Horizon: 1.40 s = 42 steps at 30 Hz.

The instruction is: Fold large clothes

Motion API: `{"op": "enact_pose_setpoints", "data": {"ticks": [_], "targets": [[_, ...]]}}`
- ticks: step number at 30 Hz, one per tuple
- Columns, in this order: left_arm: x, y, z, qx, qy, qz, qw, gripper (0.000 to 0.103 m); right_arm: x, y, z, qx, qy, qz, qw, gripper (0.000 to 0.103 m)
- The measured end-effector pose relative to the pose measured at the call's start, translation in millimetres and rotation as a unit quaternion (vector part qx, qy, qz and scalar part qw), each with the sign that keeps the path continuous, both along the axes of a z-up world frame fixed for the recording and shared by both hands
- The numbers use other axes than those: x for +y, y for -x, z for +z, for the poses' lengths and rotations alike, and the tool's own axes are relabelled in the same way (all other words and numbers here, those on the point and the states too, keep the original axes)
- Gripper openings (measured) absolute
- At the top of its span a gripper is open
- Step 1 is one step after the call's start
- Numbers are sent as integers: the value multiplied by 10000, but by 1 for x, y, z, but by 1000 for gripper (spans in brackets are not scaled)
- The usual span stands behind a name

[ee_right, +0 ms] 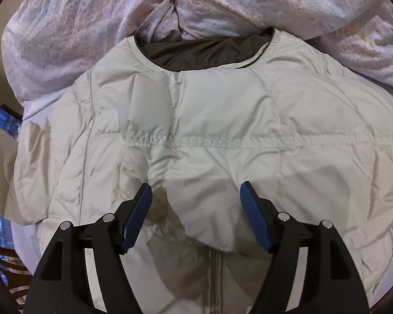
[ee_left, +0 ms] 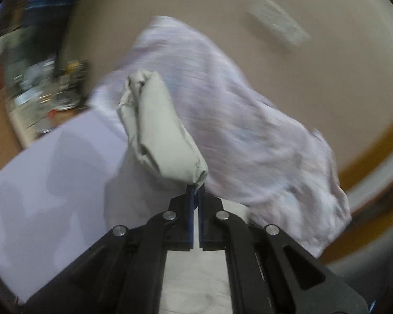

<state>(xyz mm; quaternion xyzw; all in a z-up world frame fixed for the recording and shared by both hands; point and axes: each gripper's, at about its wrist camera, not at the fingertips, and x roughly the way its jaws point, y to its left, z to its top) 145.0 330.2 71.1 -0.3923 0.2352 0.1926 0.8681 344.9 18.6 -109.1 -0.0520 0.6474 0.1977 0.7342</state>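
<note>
left gripper (ee_left: pixel 195 187) jaws clamping jacket (ee_left: pixel 159 130), right gripper (ee_right: pixel 195 192) jaws wide

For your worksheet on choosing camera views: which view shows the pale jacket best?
The right wrist view: the jacket lies spread out, neckline visible. The left wrist view shows only a bunched piece, blurred.

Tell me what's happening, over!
Left gripper shut on cream puffy jacket's sleeve cuff. Right gripper open above jacket's front. Crumpled pale pink blanket crowds behind the collar.
</note>
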Motion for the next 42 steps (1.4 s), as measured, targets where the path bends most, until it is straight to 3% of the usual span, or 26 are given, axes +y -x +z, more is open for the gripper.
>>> {"op": "enact_pose_setpoints", "data": {"ticks": [6, 13, 20, 24, 28, 35, 37, 38, 39, 40, 41, 42], "targets": [[-94, -69, 20, -180, -167, -1287, 9914, 2, -31, -9, 16, 4, -161, -147, 9998, 72], [-182, -136, -5, 189, -17, -2231, 9746, 2, -93, -10, 32, -165, -256, -579, 9979, 72], [-231, -166, -68, 886, 141, -2679, 9593, 2, -151, -24, 46, -238, -242, -966, 9947, 73], [-264, -179, -103, 1417, -83, -2999, 9433, 2, -167, -26, 49, -227, -247, -1055, 9939, 73], [-274, -180, -142, 1908, 91, -3083, 9319, 3, -171, -30, 52, -219, -327, -1063, 9936, 73], [-260, -173, -154, 2202, 235, -3111, 9242, 10, -149, -40, 57, -168, -673, -1004, 9925, 73], [-257, -175, -153, 2235, 292, -3189, 9206, 17, -138, -40, 62, -216, -797, -920, 9923, 73], [-256, -177, -152, 2237, 319, -3218, 9195, 33, -131, -41, 66, -241, -872, -865, 9921, 72], [-254, -174, -149, 2204, 371, -3263, 9185, 75, -124, -42, 69, -265, -943, -805, 9919, 72], [-251, -170, -146, 2190, 305, -3208, 9210, 94, -118, -41, 72, -299, -993, -758, 9917, 72], [-249, -164, -140, 2105, 164, -3135, 9258, 101, -113, -42, 74, -326, -1038, -723, 9914, 71], [-247, -162, -135, 2031, 73, -3147, 9272, 101, -107, -42, 79, -377, -1110, -680, 9908, 71]]}}
